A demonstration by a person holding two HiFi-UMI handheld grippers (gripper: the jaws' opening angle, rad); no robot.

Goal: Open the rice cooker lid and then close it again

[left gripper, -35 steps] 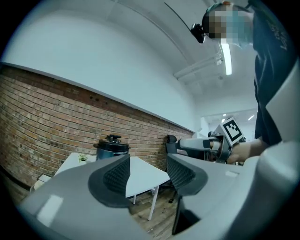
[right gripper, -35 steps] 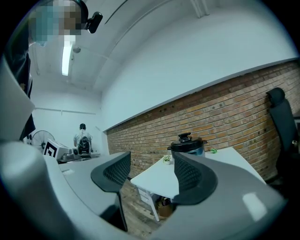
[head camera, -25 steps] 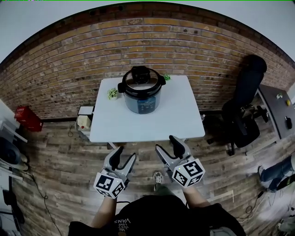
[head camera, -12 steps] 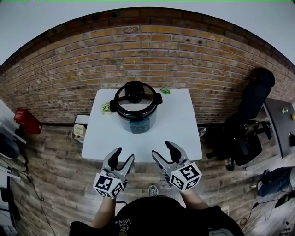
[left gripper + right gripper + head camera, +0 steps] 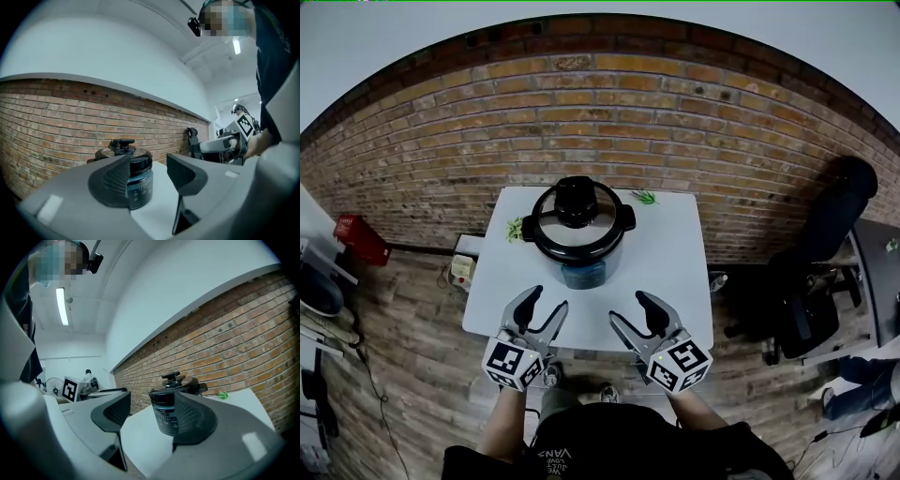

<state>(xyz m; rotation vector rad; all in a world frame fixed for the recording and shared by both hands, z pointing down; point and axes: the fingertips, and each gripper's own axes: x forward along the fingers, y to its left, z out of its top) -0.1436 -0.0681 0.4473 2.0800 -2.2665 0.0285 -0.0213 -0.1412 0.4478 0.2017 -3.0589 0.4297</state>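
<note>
A black rice cooker [image 5: 578, 234] stands on a white table [image 5: 666, 272] against a brick wall. Its glass lid [image 5: 578, 216], with a black knob on top, is down. My left gripper [image 5: 542, 305] is open and empty over the table's near edge, short of the cooker and a little left of it. To its right, my right gripper [image 5: 634, 313] is also open and empty at the near edge. In the left gripper view the cooker [image 5: 138, 180] shows ahead between the spread jaws. From the right gripper view the cooker [image 5: 165, 414] also lies ahead, partly behind the right jaw.
Small green items lie on the table left [image 5: 515, 228] and behind right [image 5: 645, 196] of the cooker. A black office chair [image 5: 806, 314] stands on the right. A white box [image 5: 465, 267] sits on the floor by the table's left side, and a red crate [image 5: 358, 240] further left.
The person has stepped toward the table. Both grippers have moved forward from over the floor to the table's near edge, still open. The cooker's lid stays down.
</note>
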